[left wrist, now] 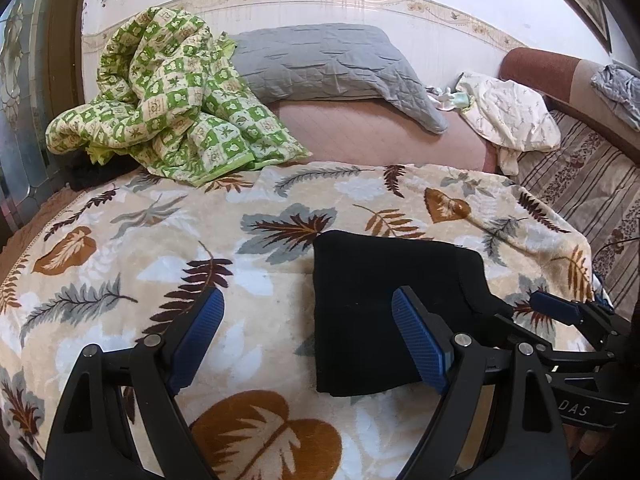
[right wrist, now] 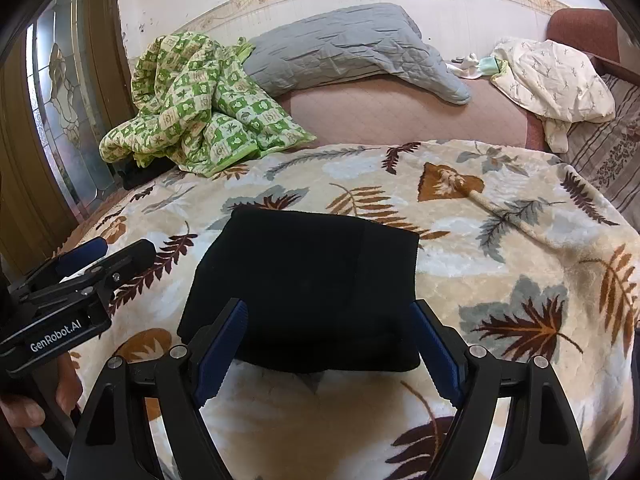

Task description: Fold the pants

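Nearest us, our left gripper (left wrist: 308,340) and right gripper (right wrist: 328,350) both stand with jaws wide apart, clamping nothing, above the leaf-print blanket (left wrist: 140,264). Just beyond lie the black pants (right wrist: 304,288), folded into a flat rectangle on that blanket. Farther back sit a crumpled green checked quilt (left wrist: 168,96) and a grey pillow (left wrist: 328,64) against the wall.

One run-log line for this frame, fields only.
pants: folded black bundle on leaf blanket | left claw: open, empty | right claw: open, empty, above pants' near edge
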Tool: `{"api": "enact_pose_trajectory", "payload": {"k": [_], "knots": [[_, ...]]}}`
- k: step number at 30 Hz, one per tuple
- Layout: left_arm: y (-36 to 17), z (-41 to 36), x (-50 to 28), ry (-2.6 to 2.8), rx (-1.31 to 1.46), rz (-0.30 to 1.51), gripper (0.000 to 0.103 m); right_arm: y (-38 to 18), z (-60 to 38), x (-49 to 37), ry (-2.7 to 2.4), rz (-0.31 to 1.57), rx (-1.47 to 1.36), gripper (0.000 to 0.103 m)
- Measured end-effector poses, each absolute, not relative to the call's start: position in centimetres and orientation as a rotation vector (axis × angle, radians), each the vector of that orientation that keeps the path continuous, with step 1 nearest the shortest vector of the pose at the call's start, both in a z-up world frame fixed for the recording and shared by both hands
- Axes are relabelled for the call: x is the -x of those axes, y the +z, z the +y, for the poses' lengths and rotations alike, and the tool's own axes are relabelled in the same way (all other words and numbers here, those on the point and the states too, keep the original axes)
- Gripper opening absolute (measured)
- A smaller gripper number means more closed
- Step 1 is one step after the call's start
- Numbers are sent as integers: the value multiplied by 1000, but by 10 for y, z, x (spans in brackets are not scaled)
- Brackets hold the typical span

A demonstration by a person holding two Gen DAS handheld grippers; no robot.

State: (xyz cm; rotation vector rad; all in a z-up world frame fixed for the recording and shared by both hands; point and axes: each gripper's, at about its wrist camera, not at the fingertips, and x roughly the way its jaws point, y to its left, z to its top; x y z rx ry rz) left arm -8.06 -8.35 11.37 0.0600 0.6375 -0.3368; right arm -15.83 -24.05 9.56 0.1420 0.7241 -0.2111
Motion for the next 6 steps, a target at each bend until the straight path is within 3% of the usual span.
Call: {"api": "enact_pose_trajectory", "payload": {"k": [6], "knots": [[117,-80,89,-352,-70,600,87,96,-243,165,-221,719,-143,83]]}}
